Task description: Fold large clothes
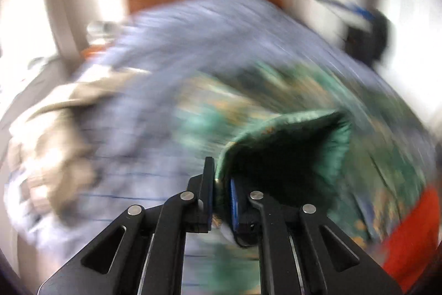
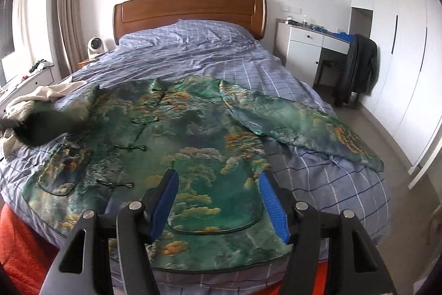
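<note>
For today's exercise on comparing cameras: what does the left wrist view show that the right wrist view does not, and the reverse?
Only the left wrist view: the left gripper shut on a fold of the green jacket, amid heavy blur.

Only the right wrist view: the right gripper open above the hem, the jacket's full front, its spread sleeve, the white cabinet.

Both: jacket, blue checked bedding, wooden headboard, beige cloth.

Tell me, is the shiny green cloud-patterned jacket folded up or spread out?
Mostly spread: the shiny green cloud-patterned jacket lies flat on the blue checked bedspread, one sleeve out sideways, the other lifted.
</note>
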`<state>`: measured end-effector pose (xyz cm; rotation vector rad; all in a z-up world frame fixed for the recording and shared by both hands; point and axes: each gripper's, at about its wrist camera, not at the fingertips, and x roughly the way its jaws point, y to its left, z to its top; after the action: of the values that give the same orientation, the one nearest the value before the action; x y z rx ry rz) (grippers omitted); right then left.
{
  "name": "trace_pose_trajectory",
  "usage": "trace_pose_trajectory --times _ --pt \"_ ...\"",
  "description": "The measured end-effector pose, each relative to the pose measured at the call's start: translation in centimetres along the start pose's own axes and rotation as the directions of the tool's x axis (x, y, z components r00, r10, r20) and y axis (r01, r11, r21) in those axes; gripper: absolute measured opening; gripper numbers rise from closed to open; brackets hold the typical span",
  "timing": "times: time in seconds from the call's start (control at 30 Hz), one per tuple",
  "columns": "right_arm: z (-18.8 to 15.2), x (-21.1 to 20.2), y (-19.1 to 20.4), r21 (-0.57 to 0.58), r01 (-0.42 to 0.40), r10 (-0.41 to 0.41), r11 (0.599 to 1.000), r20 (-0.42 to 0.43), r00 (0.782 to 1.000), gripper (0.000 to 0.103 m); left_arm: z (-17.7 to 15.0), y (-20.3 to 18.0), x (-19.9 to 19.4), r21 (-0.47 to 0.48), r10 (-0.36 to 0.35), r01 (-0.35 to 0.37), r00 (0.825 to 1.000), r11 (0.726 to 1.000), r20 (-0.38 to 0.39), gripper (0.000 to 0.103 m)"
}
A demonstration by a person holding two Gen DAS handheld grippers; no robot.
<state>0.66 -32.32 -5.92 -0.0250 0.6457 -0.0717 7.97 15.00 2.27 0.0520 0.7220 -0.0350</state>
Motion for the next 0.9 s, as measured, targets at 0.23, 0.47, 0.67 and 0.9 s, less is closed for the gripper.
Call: trace_pose_trajectory --times 0.23,0.47,0.67,0.9 --pt "0.2 0.8 1.0 0.007 -0.037 0.037 0.999 -0.010 0.999 0.062 -2.4 15.5 -8.7 -0.377 0.383 -0.342 0.923 0.861 0.036 0.066" --pt "0.6 0.7 2.9 -0.050 -0.079 0.078 0.996 -0.014 0.997 0.062 -7.0 8.3 -4.3 -0.285 0.247 -0.254 0.967 0.924 -0.060 0.071" --pt "0.3 -0.1 3.7 -0.066 -0.078 0.077 0.995 -0.015 0.997 0.062 -6.5 -0.1 -0.6 -0.222 0.013 -0.031 0.997 0.974 -0.081 0.072" --pt "0.0 -0.6 3.0 -0.075 -0.042 0.040 0.996 -0.019 0.999 0.062 -5.2 -8.0 -0.9 -0.179 -0.185 0.173 0.981 0.969 -0.053 0.083"
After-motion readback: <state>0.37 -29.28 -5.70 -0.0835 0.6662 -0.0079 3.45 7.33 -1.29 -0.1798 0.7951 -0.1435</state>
